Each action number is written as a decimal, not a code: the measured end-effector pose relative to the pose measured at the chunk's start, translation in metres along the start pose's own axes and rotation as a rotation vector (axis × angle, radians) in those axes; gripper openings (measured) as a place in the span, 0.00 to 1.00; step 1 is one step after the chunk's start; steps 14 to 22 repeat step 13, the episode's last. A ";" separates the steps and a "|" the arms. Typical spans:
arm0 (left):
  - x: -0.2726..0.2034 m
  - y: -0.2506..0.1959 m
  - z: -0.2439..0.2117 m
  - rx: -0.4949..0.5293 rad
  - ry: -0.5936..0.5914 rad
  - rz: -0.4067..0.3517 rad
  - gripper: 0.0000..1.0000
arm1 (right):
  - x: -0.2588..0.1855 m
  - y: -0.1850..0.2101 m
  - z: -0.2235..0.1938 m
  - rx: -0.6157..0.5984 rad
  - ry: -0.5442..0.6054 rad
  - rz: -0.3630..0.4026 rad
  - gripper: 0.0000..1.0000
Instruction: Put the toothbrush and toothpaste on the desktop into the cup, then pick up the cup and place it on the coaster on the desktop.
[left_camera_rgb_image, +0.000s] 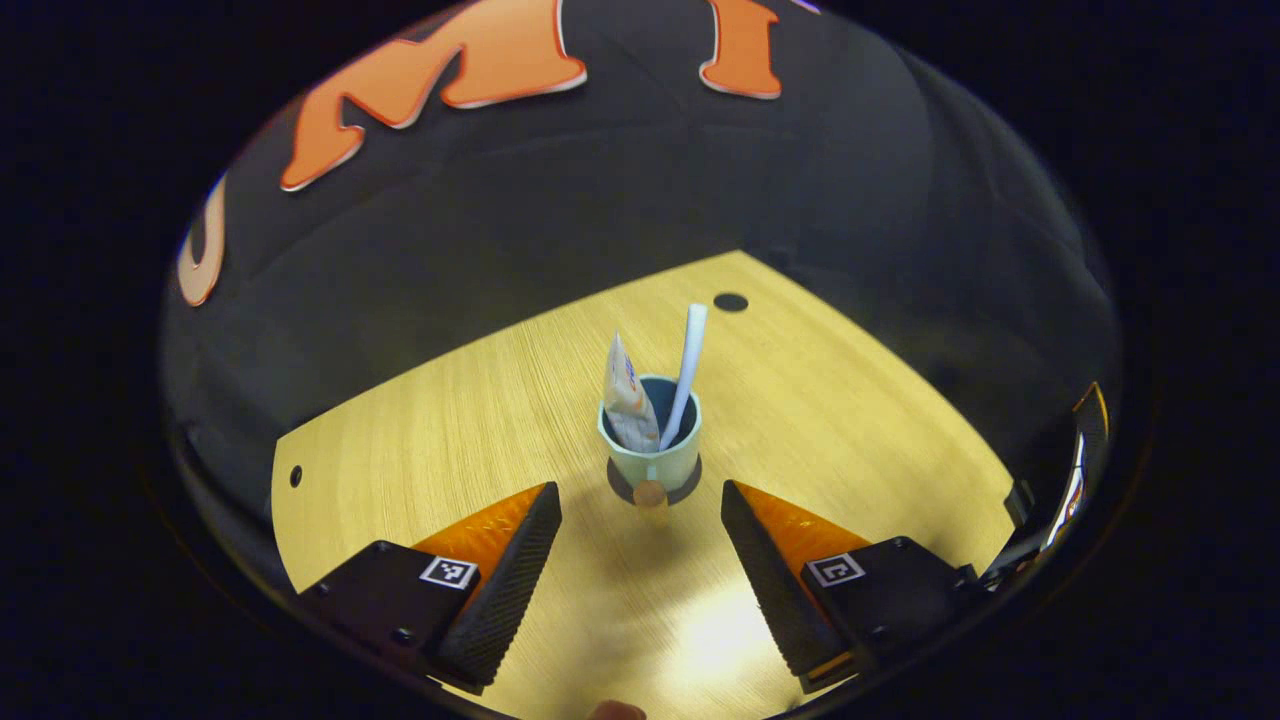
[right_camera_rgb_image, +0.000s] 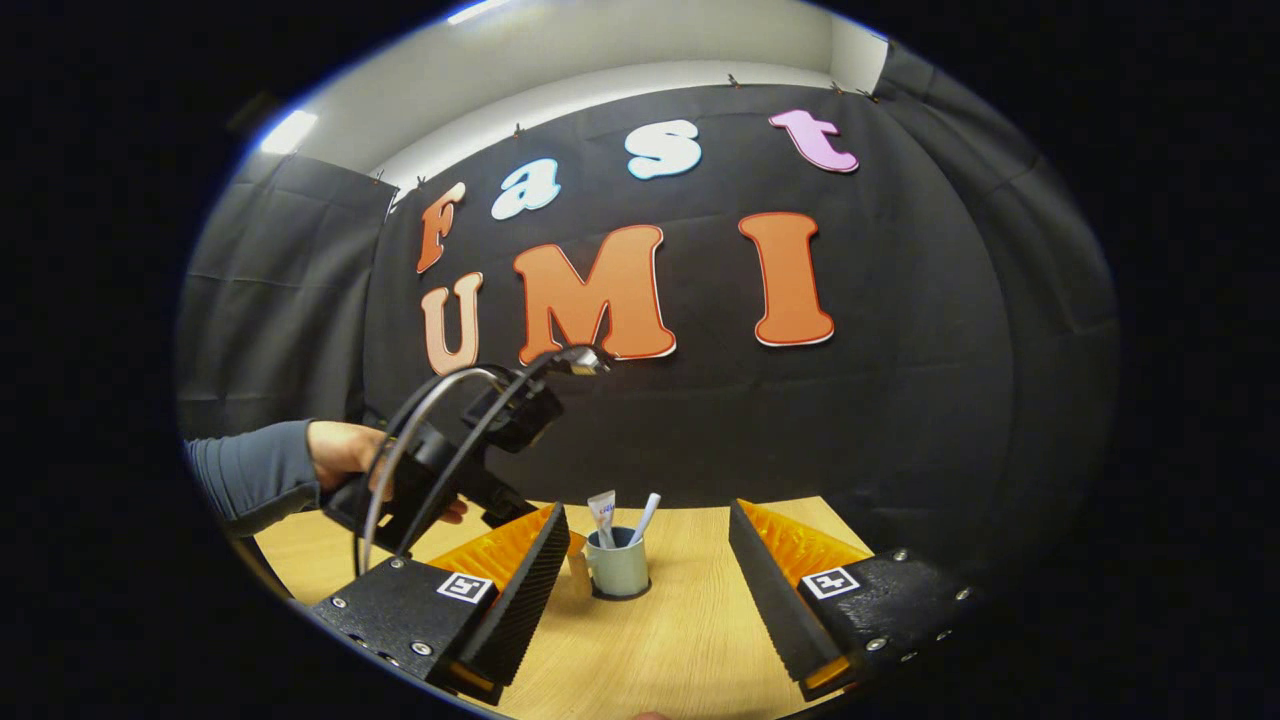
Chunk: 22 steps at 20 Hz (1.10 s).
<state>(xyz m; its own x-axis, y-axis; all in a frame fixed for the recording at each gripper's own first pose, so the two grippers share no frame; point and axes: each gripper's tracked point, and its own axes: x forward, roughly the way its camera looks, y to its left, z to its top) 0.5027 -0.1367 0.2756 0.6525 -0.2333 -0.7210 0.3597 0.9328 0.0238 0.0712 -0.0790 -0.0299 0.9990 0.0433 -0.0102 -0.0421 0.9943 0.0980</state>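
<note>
Frame centre: cup (left_camera_rgb_image: 650, 450) with toothbrush (left_camera_rgb_image: 688, 370) and toothpaste (left_camera_rgb_image: 628, 395) sits on the coaster (left_camera_rgb_image: 690, 490). Both your grippers, left (left_camera_rgb_image: 640, 520) and right (right_camera_rgb_image: 648, 560), gape empty; a careless sweep could topple it.

1. Left gripper (left_camera_rgb_image: 640, 515): black finger mounts with dome-head screws; each carries a square black-and-white fiducial tag; fingers wedge-shaped with finely ribbed inner faces.
2. Right gripper (right_camera_rgb_image: 645, 560): same black mounts, screws, tags, ribbed wedge fingers.
3. Left gripper's handle: black body, looping dark and grey cables (right_camera_rgb_image: 420, 420).
4. Sleeve (right_camera_rgb_image: 250, 470): grey-blue, long.
</note>
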 end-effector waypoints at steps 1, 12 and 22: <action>-0.020 0.005 0.006 -0.012 -0.069 0.014 1.00 | -0.002 0.006 0.004 -0.008 -0.004 0.002 0.97; -0.192 0.069 -0.028 -0.081 -0.491 0.255 1.00 | -0.018 0.064 0.025 -0.072 -0.044 0.013 0.96; -0.201 0.075 -0.034 -0.084 -0.511 0.280 1.00 | -0.018 0.070 0.026 -0.079 -0.048 0.012 0.96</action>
